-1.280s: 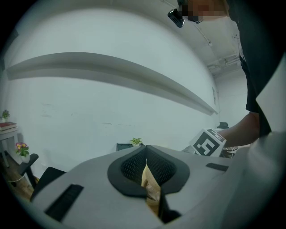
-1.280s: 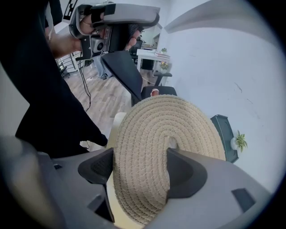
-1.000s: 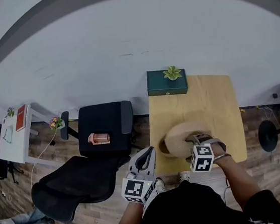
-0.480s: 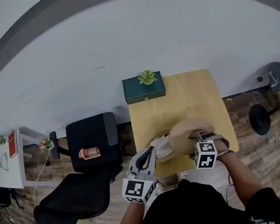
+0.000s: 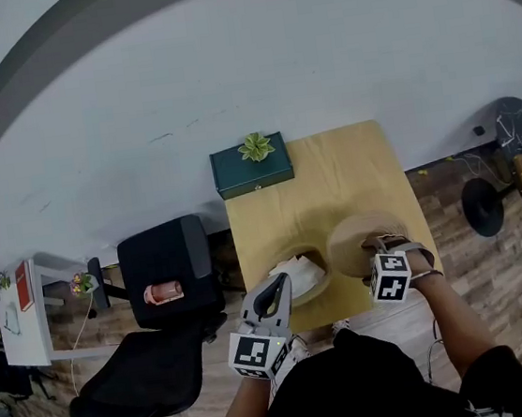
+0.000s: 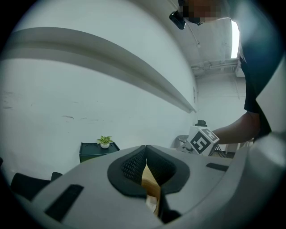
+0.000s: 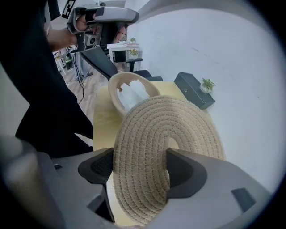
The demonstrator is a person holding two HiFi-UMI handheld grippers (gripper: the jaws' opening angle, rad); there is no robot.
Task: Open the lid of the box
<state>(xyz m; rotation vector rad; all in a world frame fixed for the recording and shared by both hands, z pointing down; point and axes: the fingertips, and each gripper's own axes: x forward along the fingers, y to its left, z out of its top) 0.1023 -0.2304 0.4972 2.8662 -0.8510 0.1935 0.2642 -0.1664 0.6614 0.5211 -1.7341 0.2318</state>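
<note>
A plain white wall point(image 5: 225, 66) fills the upper half of the head view, with wood-plank floor point(image 5: 496, 278) below it. A pale wooden tabletop point(image 5: 333, 180) stands against the wall in the middle. To its left on the floor are a black office chair point(image 5: 166, 262) and, nearer the person, a second dark chair point(image 5: 132, 389). A dark green case point(image 5: 238, 177) lies at the tabletop's far left corner, with a small potted plant point(image 5: 255, 147) on top of it. On the near part of the tabletop sits a round woven basket point(image 7: 115, 102), uncovered, with crumpled white material point(image 7: 132, 96) inside. Its round woven lid point(image 7: 178, 129) is off the basket, just to the right of it over the tabletop's near right part. Whether it touches the wood cannot be told. The right hand-held gripper point(image 7: 140, 165) has its jaws closed on the near portion of this lid, one pad pressing on each side, so the lid stands tilted in the grip. The left hand-held gripper point(image 6: 145, 152) is at the tabletop's near edge, just beside the basket. Its jaws are together at the tips and hold nothing.
</note>
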